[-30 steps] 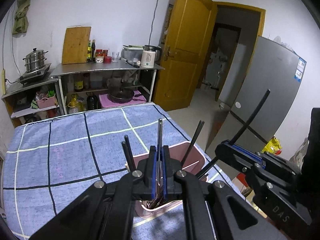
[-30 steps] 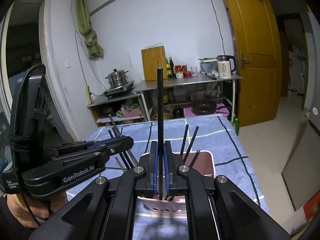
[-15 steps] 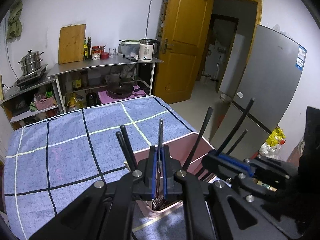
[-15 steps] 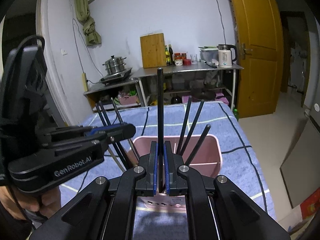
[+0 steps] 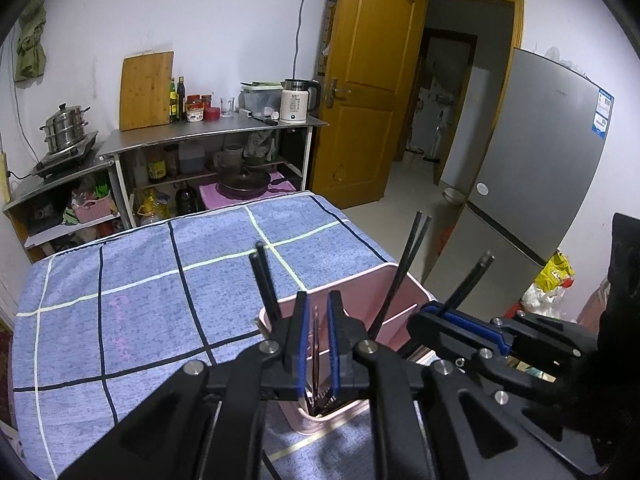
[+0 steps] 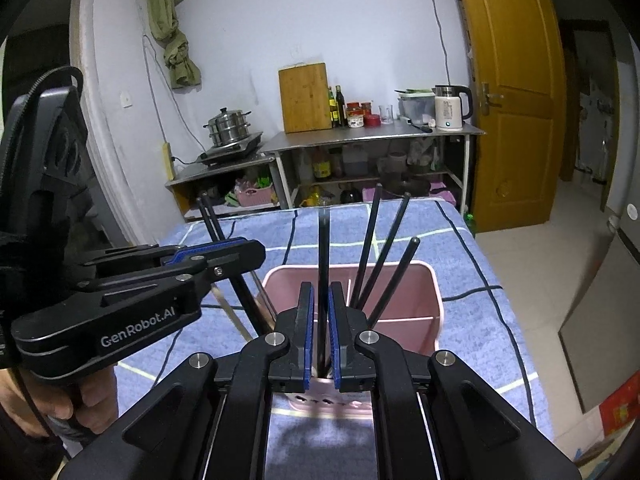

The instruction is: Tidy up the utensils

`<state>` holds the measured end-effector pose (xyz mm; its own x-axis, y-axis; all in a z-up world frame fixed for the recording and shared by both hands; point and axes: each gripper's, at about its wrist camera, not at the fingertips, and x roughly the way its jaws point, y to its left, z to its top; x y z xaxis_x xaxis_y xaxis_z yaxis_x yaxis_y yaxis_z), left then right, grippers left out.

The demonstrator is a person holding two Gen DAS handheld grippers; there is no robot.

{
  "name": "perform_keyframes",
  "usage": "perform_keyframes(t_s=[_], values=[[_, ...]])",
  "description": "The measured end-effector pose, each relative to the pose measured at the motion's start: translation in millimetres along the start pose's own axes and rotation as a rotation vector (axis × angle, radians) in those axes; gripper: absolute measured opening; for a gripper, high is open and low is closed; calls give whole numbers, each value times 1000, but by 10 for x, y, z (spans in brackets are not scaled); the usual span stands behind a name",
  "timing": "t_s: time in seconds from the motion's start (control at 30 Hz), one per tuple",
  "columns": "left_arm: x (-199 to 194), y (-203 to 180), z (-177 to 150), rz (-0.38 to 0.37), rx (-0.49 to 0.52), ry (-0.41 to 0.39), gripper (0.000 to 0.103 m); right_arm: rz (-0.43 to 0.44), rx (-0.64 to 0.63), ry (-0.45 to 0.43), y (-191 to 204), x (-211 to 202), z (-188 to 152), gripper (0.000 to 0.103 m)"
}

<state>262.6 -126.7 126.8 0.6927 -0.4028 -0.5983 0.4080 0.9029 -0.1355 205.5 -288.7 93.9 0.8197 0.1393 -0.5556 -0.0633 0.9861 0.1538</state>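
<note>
1. Nearest the left wrist camera, the left tongs (image 5: 318,344) stand narrowly parted. Their jaws have just been opening, and a thin brownish chopstick (image 5: 315,340) stands between the pads with a gap on each side, so it is no longer gripped. A second ago it rose well above the pads; now its tip sits low between them.
2. Just beside them, the right tongs (image 6: 321,320) show the same thing. Their jaws have also just been opening, to a narrow gap, and a black chopstick (image 6: 323,248) stands loose between them. It has come down with the tongs since a second ago, and its lower end now goes into the container below.
3. Under both tongs sits the pink holder (image 6: 400,280), on the table (image 5: 140,300) by its right edge, toward the near end. Both released chopsticks now stand in it.
4. Other black chopsticks already lean in the holder: a pair at its left side (image 5: 262,276) and a crossed pair further right (image 5: 408,264).
5. Beyond the holder, no loose utensil shows on the blue checked cloth in either view. This drop therefore looks complete, and the sensible next move is probably to lift both tongs straight up so that neither stick gets dragged out.
</note>
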Motion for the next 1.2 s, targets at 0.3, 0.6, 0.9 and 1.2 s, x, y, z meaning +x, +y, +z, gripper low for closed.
perform_keyframes(t_s=[0.3,0.6,0.9,1.2], values=[[-222,-3,10,6,-8,-47,19,-5,-11,-35,35,-195,20,13],[-563,14,-80,-2,-28,-101,22,-15,-17,-76,83,-508,6,16],[-838,-6,-279,5,-27,-138,32,-33,-19,-110,155,-798,-90,20],[-1053,-66,-685,9,-23,-179,43,-54,-31,-128,236,-970,-282,25]])
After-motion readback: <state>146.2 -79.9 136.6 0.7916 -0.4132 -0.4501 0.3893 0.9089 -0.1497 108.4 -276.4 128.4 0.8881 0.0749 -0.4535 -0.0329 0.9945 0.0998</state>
